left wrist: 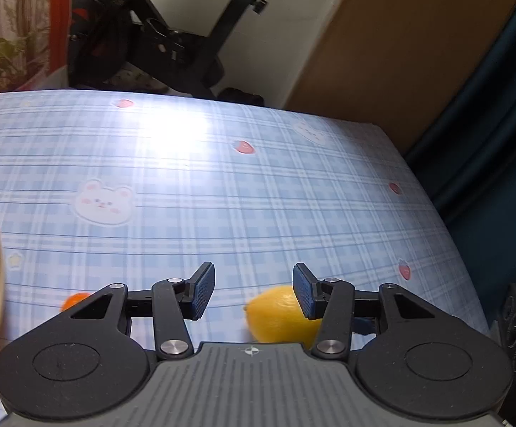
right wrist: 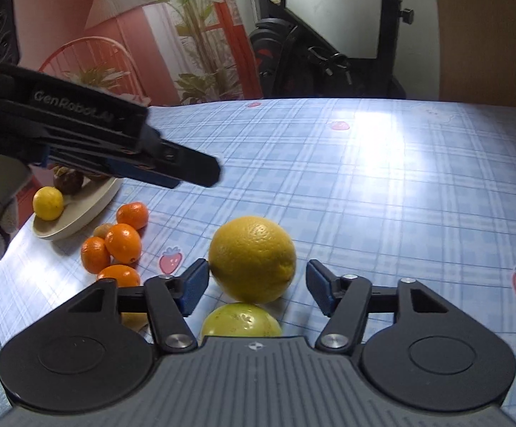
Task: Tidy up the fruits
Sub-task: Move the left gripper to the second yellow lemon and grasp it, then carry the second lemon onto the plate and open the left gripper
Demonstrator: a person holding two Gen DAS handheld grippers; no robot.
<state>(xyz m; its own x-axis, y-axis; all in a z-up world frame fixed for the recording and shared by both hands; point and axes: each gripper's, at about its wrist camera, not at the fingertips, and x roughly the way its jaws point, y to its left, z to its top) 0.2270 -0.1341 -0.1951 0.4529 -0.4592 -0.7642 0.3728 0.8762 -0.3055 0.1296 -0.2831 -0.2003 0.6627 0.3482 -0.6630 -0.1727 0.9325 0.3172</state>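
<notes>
The large yellow orange [right wrist: 253, 259] is the landmark; it rests on the table [right wrist: 382, 185]. The right tool [right wrist: 258, 281] straddles it: the left pad touches or nearly touches the orange, the right pad stands clear, so the tool is released. A green-yellow fruit [right wrist: 240, 320] lies just behind the orange, toward the camera. Four tangerines [right wrist: 122, 242] lie left of the orange; a plate [right wrist: 80, 210] with a lemon [right wrist: 48, 203] sits beyond them. The left tool [left wrist: 253, 291], released and empty, hovers above, left of the orange.
</notes>
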